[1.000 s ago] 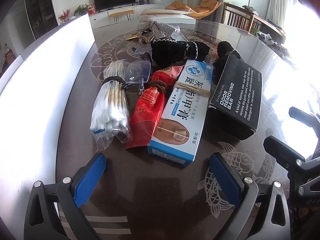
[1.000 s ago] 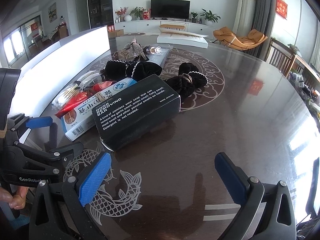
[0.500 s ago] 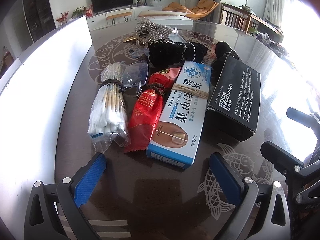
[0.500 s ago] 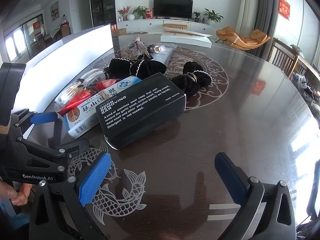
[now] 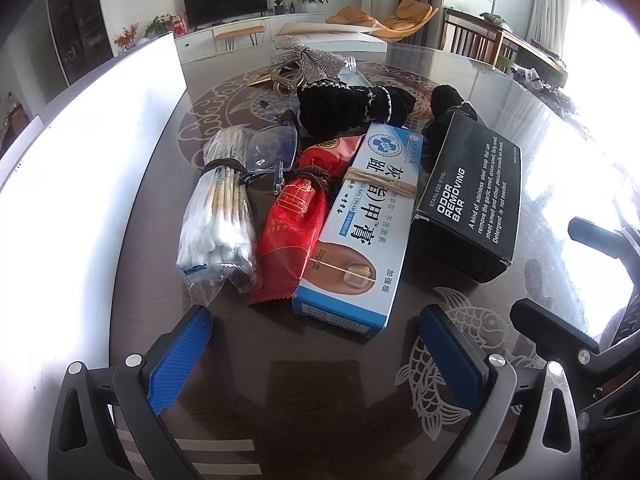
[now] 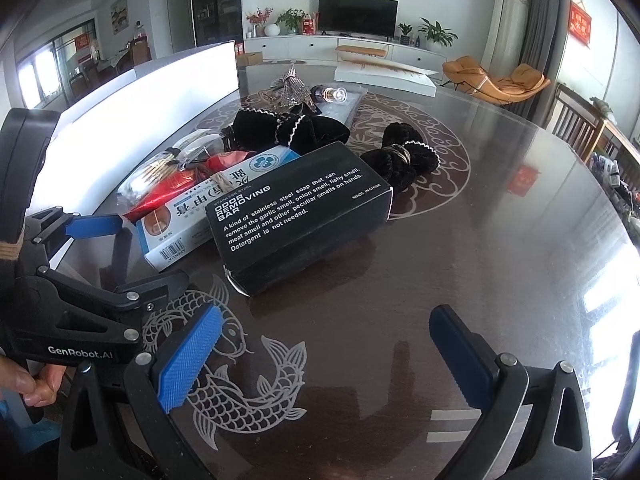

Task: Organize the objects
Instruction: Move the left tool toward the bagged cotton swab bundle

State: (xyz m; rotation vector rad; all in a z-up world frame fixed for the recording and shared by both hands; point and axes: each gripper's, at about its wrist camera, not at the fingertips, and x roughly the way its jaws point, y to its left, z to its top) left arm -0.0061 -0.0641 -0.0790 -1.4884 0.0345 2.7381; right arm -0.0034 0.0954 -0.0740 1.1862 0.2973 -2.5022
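Note:
A row of items lies on the dark glass table: a bag of cotton swabs, a red packet, a blue-and-white nail cream box and a black odor removing bar box. Behind them are clear glasses and black velvet scrunchies. My left gripper is open just short of the cream box, holding nothing. My right gripper is open over bare table in front of the black box. The left gripper shows at the left of the right wrist view.
A white board runs along the table's left side. A silver rhinestone bow, gold rings and a small bottle lie at the far end, with a flat white box beyond. A hand grips the left tool.
Both grippers have crept slightly forward toward the row of items, which now looks a little nearer. Nothing on the table has moved and neither gripper has changed its opening.

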